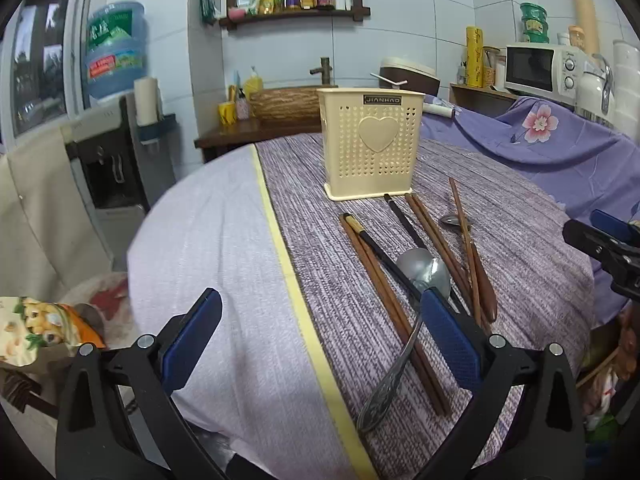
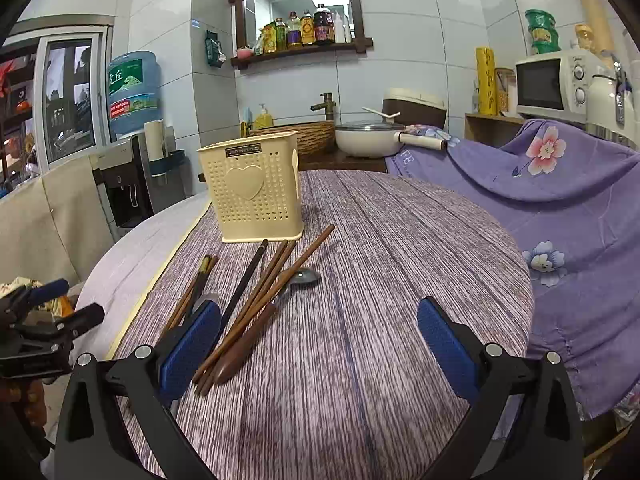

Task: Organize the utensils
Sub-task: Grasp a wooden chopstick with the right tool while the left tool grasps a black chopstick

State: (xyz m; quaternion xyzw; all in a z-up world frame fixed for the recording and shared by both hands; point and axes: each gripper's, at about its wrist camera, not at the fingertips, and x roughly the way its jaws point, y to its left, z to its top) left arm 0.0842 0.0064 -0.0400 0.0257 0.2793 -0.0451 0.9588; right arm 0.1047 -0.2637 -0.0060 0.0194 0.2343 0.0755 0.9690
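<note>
A cream perforated utensil holder [image 1: 372, 144] with a heart stands upright on the round table; it also shows in the right wrist view [image 2: 250, 192]. In front of it lie several brown chopsticks [image 1: 384, 304], a black chopstick [image 1: 404, 220], a metal spoon [image 1: 424, 270] with an ornate handle, and a second spoon [image 2: 306, 277] with a brown handle. My left gripper [image 1: 320, 332] is open and empty, low over the table left of the utensils. My right gripper [image 2: 320, 340] is open and empty, to the right of the chopsticks [image 2: 256, 300].
The table wears a purple striped cloth [image 2: 380, 280] with a yellow band [image 1: 288, 264]. A purple flowered sheet [image 2: 560, 200] covers things at right. A wooden counter with a basket sink [image 2: 312, 136] and a white pan [image 2: 368, 138] stands behind. A water dispenser [image 1: 116, 152] stands at left.
</note>
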